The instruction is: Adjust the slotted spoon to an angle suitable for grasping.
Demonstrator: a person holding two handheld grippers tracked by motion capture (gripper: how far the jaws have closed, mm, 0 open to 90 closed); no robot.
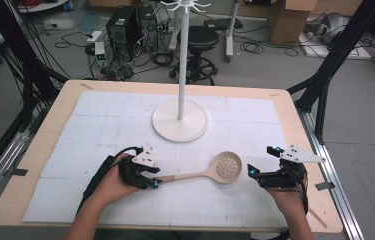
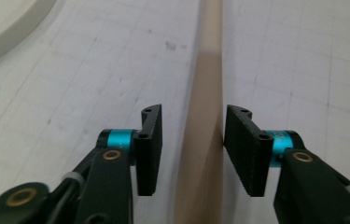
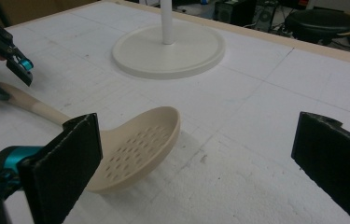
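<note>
A beige slotted spoon (image 1: 227, 167) lies on the white gridded mat, its bowl to the right and its handle (image 1: 185, 176) running left. My left gripper (image 1: 156, 182) is open astride the handle's end. In the left gripper view the handle (image 2: 205, 93) runs between the jaws of the left gripper (image 2: 194, 112), touching the right pad (image 2: 245, 149), with a small gap at the left pad. My right gripper (image 1: 261, 161) stands wide open just right of the bowl, holding nothing. In the right gripper view the right gripper (image 3: 199, 123) has the bowl (image 3: 135, 147) near its left jaw, and the left gripper (image 3: 4, 70) shows beyond.
A white stand with a round base (image 1: 180, 122), a thin pole (image 1: 180, 65) and hooks on top rises at the middle back of the mat (image 1: 100, 115). The wooden table edge (image 1: 50, 120) frames the mat. A stool (image 1: 198, 37), computers and boxes sit on the floor beyond.
</note>
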